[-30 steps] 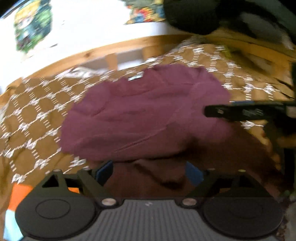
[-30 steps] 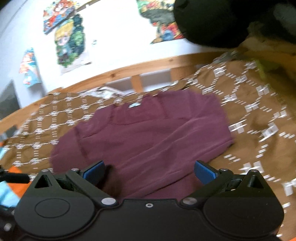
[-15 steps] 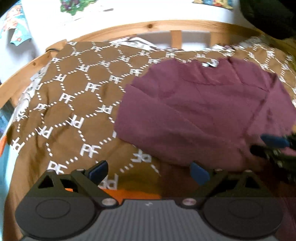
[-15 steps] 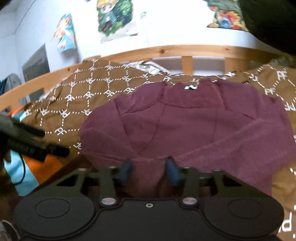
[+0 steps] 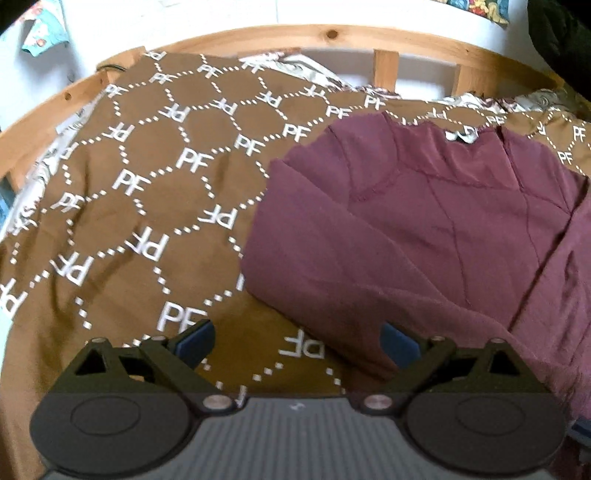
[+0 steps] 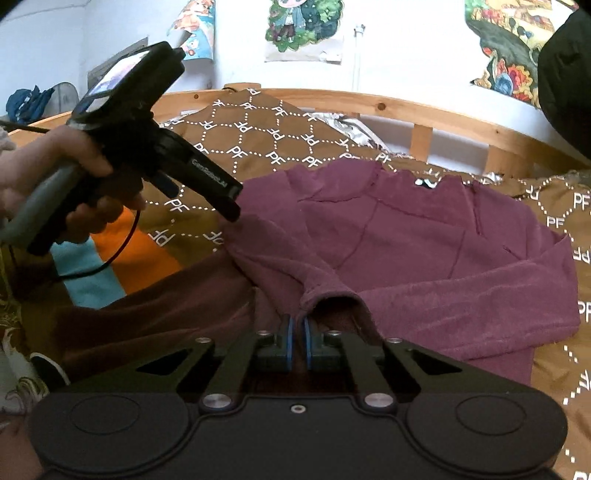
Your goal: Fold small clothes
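A maroon long-sleeved sweater (image 5: pixel 424 229) lies spread on a brown patterned bedspread (image 5: pixel 147 221), its collar towards the wooden bed rail. My left gripper (image 5: pixel 295 341) is open over the bedspread at the sweater's left edge. Its right pad (image 5: pixel 399 343) is just at the cloth, and nothing is between the pads. In the right wrist view a hand holds this left gripper (image 6: pixel 229 206) over the sweater's (image 6: pixel 424 251) left side. My right gripper (image 6: pixel 297 332) is closing tight on the near hem. The cloth is pinched between the blue pads and puckers up into a fold.
The curved wooden bed rail (image 5: pixel 332 35) runs along the far side, with a white wall and posters (image 6: pixel 295 26) behind it. An orange and turquoise cloth (image 6: pixel 140 254) and a dark brown fabric (image 6: pixel 166 314) lie at the near left. A black garment (image 6: pixel 565 74) hangs at the upper right.
My right gripper has gone from wide open to shut on the sweater's near hem. My left gripper has swung left, off the sweater and over the bedspread at its left edge, still open.
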Available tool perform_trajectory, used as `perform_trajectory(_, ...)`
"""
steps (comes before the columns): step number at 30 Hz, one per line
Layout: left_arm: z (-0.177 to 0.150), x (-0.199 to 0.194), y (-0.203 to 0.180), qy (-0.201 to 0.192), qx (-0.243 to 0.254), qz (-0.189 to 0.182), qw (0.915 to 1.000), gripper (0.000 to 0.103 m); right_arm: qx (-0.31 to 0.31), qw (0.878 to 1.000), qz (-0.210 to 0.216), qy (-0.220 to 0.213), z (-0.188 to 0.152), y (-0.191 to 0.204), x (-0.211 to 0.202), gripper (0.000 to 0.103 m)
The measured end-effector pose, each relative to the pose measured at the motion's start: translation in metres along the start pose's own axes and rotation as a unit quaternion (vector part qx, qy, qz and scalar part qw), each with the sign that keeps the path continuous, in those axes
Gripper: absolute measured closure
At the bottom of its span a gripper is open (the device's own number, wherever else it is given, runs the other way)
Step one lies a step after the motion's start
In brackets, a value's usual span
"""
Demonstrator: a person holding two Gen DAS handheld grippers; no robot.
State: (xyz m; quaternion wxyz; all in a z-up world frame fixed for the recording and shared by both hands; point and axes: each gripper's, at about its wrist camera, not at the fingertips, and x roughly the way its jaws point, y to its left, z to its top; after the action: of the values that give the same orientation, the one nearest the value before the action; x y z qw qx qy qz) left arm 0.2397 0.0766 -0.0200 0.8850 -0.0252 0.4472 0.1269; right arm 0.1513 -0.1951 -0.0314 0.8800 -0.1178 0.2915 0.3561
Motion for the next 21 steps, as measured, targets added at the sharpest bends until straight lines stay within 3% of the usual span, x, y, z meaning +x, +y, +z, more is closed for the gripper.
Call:
perform_trajectory(8, -0.013, 0.017, -0.014, 0.043, 0.045, -0.014, 0.998, 0.004, 0.003, 0.998, 0.037, 0.049, -0.023, 0.025, -0.009, 0.096)
perform_trajectory(10, -0.018, 0.019, -0.015, 0.051, 0.06, -0.012, 0.9968, 0.004, 0.026, 0.997, 0.045, 0.054, -0.026, 0.024, -0.018, 0.089)
perform_trajectory(12, -0.022, 0.02, -0.015, 0.055, 0.076, -0.009, 0.9955, 0.004, 0.059, 0.996, 0.053, 0.05, -0.025, 0.015, -0.03, 0.074)
perform_trajectory(17, -0.024, 0.011, -0.014, 0.042, 0.091, -0.014, 0.9949, 0.004, 0.11, 0.993, 0.014, 0.028, -0.015, -0.019, -0.043, 0.048)
perform_trajectory(21, -0.016, -0.006, -0.003, 0.007, 0.074, -0.035, 0.9967, 0.004, 0.142, 0.99, -0.023, 0.016, -0.005, -0.048, -0.029, 0.044)
